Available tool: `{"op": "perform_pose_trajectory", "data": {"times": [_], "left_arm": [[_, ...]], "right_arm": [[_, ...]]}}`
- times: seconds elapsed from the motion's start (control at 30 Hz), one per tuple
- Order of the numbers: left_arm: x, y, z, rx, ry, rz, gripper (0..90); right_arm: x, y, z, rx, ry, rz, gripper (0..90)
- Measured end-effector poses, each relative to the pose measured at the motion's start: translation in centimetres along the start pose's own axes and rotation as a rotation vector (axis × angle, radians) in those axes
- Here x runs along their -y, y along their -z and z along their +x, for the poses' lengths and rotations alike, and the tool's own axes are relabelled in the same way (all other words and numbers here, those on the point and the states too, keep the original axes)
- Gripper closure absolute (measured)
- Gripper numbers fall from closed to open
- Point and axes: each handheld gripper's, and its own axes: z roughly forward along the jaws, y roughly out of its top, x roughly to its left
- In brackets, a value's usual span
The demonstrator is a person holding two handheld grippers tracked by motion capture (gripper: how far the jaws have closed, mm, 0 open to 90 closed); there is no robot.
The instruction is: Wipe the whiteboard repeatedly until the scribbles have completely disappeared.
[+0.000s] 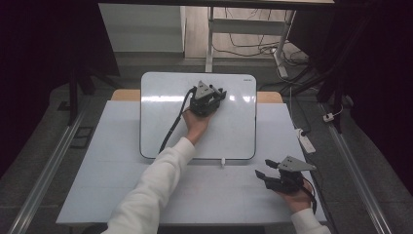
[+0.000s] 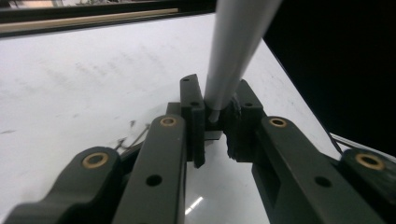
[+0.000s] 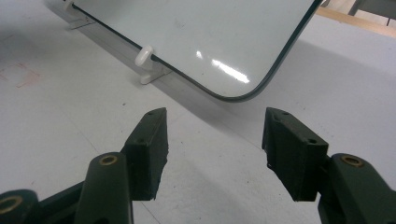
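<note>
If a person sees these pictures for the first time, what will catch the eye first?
First, the white whiteboard propped at the middle of the table. The left gripper reaches over its upper part, shut on a grey pen. The right gripper rests open near the board's right lower corner.

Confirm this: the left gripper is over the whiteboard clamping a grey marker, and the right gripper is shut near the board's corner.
One thing is wrong. The right gripper is open, not shut: the right gripper view shows its jaws wide apart above the table near the glossy white whiteboard. The left gripper does clamp the slim grey marker over the board.
</note>
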Motion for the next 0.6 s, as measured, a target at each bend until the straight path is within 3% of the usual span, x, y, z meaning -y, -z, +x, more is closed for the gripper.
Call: {"op": "perform_pose_trajectory", "data": {"times": [0.03,0.07,0.1,0.17,0.27,0.43,0.53,0.6], "left_arm": [[-0.3,0.8,1.3,-0.035,0.013,-0.009,78.2],[-0.3,0.8,1.3,-0.035,0.013,-0.009,78.1],[-0.7,1.6,2.7,-0.065,0.042,-0.023,78.2],[-0.8,2.2,3.6,-0.08,0.054,-0.029,78.2],[-0.6,2.2,3.5,-0.081,0.057,-0.034,78.2],[0.5,0.7,0.6,-0.014,0.015,-0.014,78.2],[0.6,0.9,0.5,-0.015,0.002,-0.013,78.2],[0.5,2.1,2.1,-0.056,0.007,-0.018,78.1]], "right_arm": [[0.0,0.0,0.0,0.0,0.001,-0.001,40.5],[0.0,0.0,0.0,0.0,0.001,-0.001,40.5],[0.0,0.1,0.1,0.0,0.003,-0.002,40.5],[-0.1,0.1,0.1,0.001,0.002,-0.004,40.5],[-0.1,0.0,0.1,-0.001,0.005,-0.002,40.5],[-0.1,-0.1,0.2,-0.001,0.005,0.002,40.5],[0.0,-0.1,0.1,-0.001,0.002,0.003,40.5],[0.0,-0.2,0.1,-0.002,0.002,0.002,40.5]]}}
